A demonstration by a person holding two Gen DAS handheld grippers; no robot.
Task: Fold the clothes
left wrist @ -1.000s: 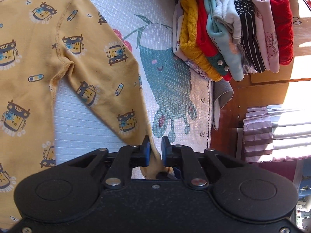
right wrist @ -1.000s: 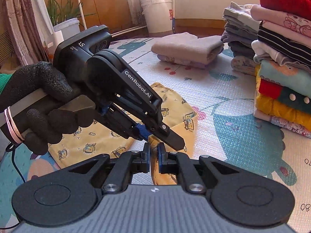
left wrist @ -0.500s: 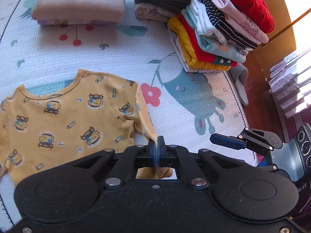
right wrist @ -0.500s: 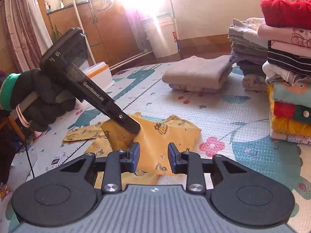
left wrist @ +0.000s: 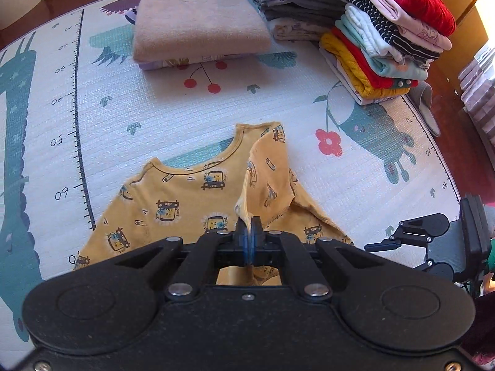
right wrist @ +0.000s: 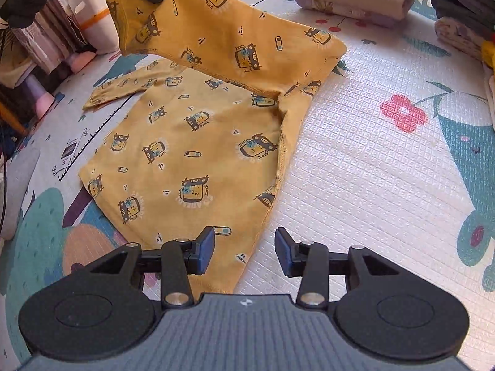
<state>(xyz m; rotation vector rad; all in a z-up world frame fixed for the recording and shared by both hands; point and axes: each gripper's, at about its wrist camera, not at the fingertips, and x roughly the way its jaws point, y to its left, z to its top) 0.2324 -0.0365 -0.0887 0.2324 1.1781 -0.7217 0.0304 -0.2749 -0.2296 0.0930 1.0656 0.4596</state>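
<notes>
Since a second ago our right gripper has let go of the sleeve and dropped back; its jaws now stand wide apart, low over the hem of the shirt. Our left gripper has closed on the cuff and lifted it, so the sleeve, which lay flat out to the side, now hangs stretched in the air above the shirt's body.

Nearest us, the shirt lies flat on the mat, front printed with little cars, its hem just ahead of the open right jaws. Further on, the raised sleeve runs from the shoulder up to the left gripper's clamp. The other sleeve lies spread out on the far side.

Beyond, a folded towel and a tall stack of folded clothes sit well apart from the shirt.

We judge the sleeve fold is under way: with the cuff held high, the sleeve can be laid across the chest, and the free right gripper is placed to take the hem or side.
</notes>
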